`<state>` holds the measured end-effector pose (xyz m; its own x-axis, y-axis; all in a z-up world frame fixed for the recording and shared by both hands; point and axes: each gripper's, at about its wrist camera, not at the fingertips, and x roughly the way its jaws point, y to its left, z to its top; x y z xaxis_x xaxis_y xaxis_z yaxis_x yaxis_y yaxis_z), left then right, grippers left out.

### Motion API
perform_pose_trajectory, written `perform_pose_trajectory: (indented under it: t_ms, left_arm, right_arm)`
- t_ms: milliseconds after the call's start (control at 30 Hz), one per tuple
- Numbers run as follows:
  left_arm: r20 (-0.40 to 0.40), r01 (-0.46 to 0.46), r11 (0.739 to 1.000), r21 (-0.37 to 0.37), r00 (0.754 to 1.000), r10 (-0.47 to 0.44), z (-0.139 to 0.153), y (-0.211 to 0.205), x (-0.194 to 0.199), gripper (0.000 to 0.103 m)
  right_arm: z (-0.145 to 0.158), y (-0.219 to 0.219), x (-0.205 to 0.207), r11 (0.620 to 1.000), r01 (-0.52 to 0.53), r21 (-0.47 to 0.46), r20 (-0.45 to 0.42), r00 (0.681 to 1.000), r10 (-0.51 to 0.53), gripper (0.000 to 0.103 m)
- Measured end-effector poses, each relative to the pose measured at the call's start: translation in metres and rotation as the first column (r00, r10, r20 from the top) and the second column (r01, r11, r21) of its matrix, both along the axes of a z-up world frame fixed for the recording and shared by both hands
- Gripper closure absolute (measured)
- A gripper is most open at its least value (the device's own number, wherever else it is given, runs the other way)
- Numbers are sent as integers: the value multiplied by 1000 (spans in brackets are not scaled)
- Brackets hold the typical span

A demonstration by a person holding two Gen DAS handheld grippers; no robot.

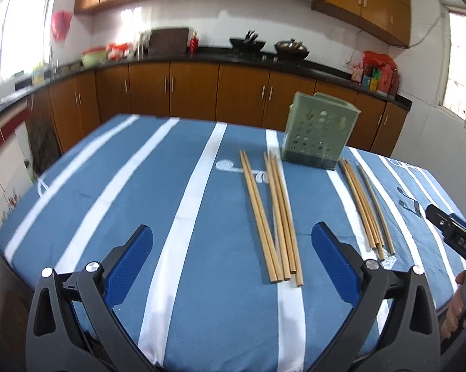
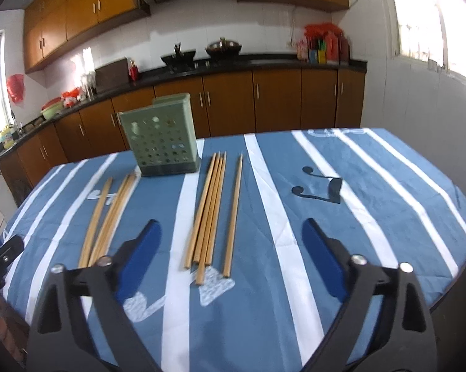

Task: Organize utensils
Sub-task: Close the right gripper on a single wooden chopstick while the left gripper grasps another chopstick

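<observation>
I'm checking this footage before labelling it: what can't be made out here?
- Inside of the green holder: both views, hidden by its perforated walls.
- Chopstick count in the bundle: sticks overlap, blurred.
- Right gripper: left wrist view, cut by the edge.
- Countertop items: blurred, small.

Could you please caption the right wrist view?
Open right gripper above wooden chopsticks lying before a green perforated holder on a striped tablecloth.
</observation>
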<state>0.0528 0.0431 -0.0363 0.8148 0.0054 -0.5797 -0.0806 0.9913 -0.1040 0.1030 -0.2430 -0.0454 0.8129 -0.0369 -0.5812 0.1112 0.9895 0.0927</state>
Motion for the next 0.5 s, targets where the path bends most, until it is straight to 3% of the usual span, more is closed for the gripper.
perform_pose_trajectory:
  t_ms: [133,233,367,433,500]
  left_arm:
    - [-75,-4,999,-44,997,0,-12,10,16,2]
    - [-111,4,999,-52,994,-10,-19,11,23,10]
    - [-162,39,997,-65,986,-49,-28,5,33,25]
    - [-178,63,996,-63,981,-74,-32,0,37,32]
    - [-196,89,994,-57,976,-99,-36,-7,43,37]
  right_arm:
    - [-22,-3,40,1000,-10,22,-105,994,12,49]
    - [-40,-4,60,999,-9,48,-177,984,18,63]
    - [-61,-8,78,998,12,69,-250,968,6,68]
    - [-69,-10,82,997,14,75,-278,960,7,77]
    - [-71,-10,79,998,11,63,-259,966,5,82]
